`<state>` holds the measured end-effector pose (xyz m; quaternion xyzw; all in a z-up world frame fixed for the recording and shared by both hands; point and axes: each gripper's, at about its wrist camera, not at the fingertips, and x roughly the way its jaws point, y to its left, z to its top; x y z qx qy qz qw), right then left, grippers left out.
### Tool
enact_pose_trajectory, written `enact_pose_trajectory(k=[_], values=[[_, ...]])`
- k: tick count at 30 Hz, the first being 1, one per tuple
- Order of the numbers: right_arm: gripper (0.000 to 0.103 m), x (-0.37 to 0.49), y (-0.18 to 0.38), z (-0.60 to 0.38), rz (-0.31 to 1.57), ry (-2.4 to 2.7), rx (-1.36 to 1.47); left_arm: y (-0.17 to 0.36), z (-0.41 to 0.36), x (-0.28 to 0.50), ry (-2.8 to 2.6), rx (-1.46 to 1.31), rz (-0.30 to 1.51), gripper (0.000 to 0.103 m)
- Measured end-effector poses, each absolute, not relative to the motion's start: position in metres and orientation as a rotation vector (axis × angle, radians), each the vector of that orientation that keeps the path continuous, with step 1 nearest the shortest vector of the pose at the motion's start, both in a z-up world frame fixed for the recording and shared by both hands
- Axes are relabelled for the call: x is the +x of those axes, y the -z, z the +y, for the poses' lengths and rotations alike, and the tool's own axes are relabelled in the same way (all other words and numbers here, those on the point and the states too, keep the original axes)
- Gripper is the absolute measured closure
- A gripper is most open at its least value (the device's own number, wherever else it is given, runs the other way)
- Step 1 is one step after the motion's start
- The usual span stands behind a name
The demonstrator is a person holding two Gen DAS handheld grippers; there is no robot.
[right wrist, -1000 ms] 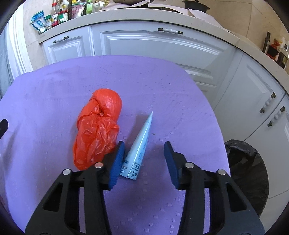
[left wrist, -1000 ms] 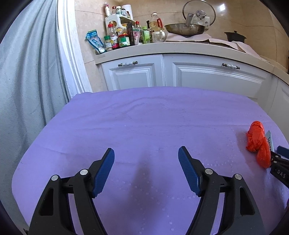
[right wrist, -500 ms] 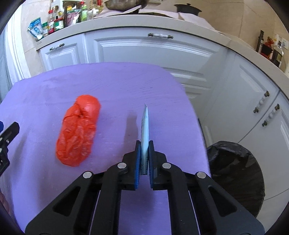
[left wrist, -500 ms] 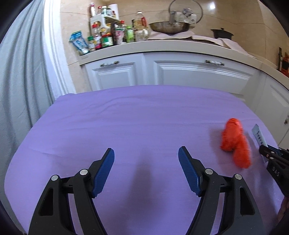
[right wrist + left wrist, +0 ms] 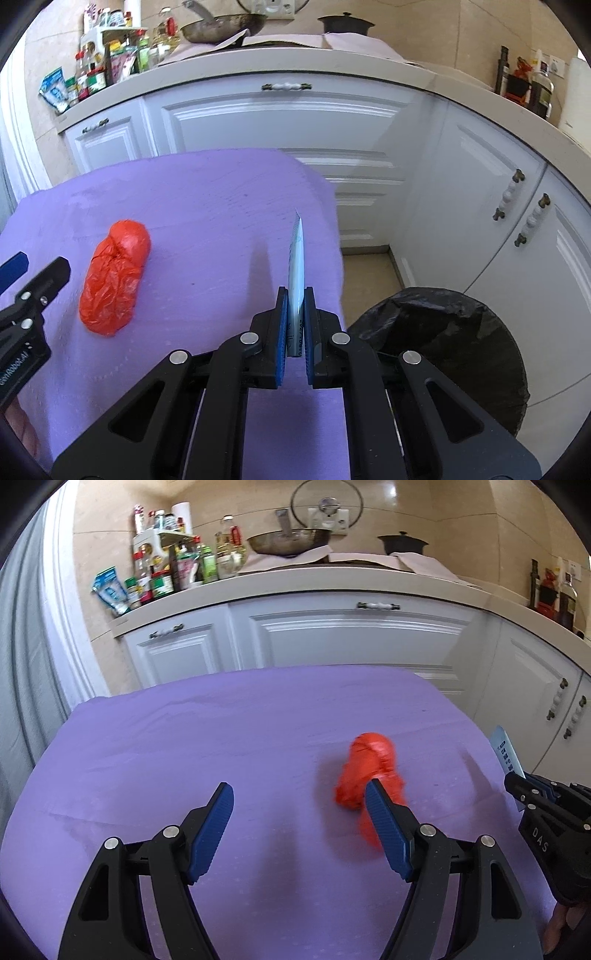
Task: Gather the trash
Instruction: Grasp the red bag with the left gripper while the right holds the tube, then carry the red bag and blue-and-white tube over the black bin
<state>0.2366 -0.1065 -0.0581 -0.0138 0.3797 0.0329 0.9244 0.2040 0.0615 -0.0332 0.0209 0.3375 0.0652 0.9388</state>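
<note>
A crumpled red plastic bag (image 5: pixel 369 771) lies on the purple tablecloth (image 5: pixel 221 738); it also shows in the right wrist view (image 5: pixel 114 280). My left gripper (image 5: pixel 299 827) is open just left of the bag, its right finger in front of it. My right gripper (image 5: pixel 295 317) is shut on a flat pale-blue wrapper (image 5: pixel 296 258) and holds it edge-up above the table's right edge. The wrapper (image 5: pixel 504 751) and right gripper (image 5: pixel 532 797) show at the right of the left wrist view.
A bin lined with a black bag (image 5: pixel 443 350) stands on the floor right of the table. White cabinets (image 5: pixel 332 638) and a counter with bottles (image 5: pixel 166 572) and a pan (image 5: pixel 288 542) stand behind. A grey curtain (image 5: pixel 22 664) hangs at the left.
My right gripper closed on the wrapper, lifted it and moved right toward the table edge. My left gripper moved right, toward the red bag.
</note>
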Motion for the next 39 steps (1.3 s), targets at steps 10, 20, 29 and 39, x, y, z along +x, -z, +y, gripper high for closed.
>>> enact_pose_trajectory(k=[10,20,29,39], values=[[0.095,0.238,0.055,-0.121,0.767,-0.064,-0.002,0.047,0.036,0.222,-0.118,0.081,0.718,0.031],[0.095,0.237,0.056,-0.116,0.764,-0.064,-0.01,0.06,0.037,0.229,-0.095,0.048,0.776,0.07],[0.095,0.234,0.054,-0.114,0.756,-0.058,-0.019,0.058,0.033,0.226,-0.077,0.058,0.753,0.095],[0.095,0.223,0.046,-0.114,0.723,-0.052,-0.02,0.051,0.036,0.215,-0.106,0.058,0.722,0.096]])
